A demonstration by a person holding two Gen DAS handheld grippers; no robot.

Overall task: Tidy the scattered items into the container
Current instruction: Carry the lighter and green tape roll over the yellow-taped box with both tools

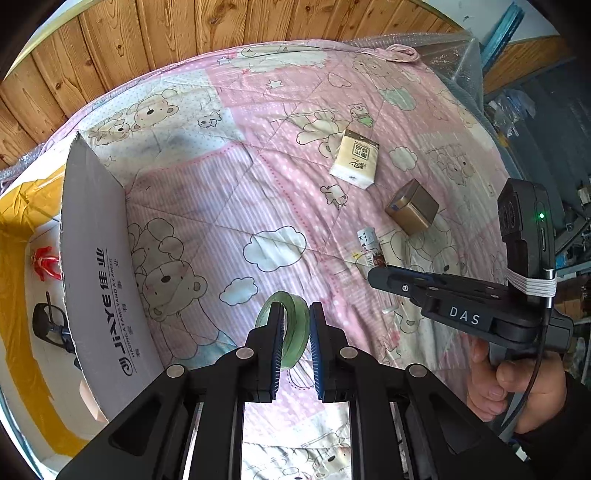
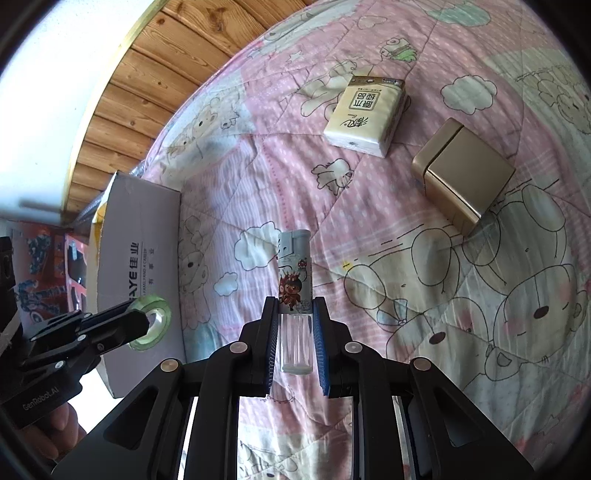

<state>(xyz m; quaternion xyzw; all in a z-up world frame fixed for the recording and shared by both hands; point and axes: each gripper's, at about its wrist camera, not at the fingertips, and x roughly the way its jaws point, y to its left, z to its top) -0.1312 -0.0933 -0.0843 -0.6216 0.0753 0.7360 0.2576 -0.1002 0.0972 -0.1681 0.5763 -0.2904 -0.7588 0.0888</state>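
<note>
My left gripper (image 1: 297, 317) is shut on a green tape roll (image 1: 297, 334) and holds it above the quilt, just right of the white cardboard box (image 1: 99, 258) with its flap up. The right wrist view shows the same tape roll (image 2: 153, 321) in the left gripper (image 2: 142, 314), in front of the box (image 2: 140, 251). My right gripper (image 2: 295, 314) is shut on a lighter (image 2: 295, 280) with a cartoon print. That lighter (image 1: 369, 247) pokes past the right gripper (image 1: 371, 275) in the left wrist view. A tissue pack (image 2: 365, 114) and a gold box (image 2: 461, 177) lie on the quilt.
Both lie further back in the left wrist view: tissue pack (image 1: 354, 158), gold box (image 1: 412, 206). The box interior holds a red item (image 1: 46, 264) and a black item (image 1: 50, 325). A pink cartoon quilt (image 1: 240, 177) covers the bed, against a wooden wall (image 1: 184, 33). A hand (image 1: 517, 380) grips the right tool.
</note>
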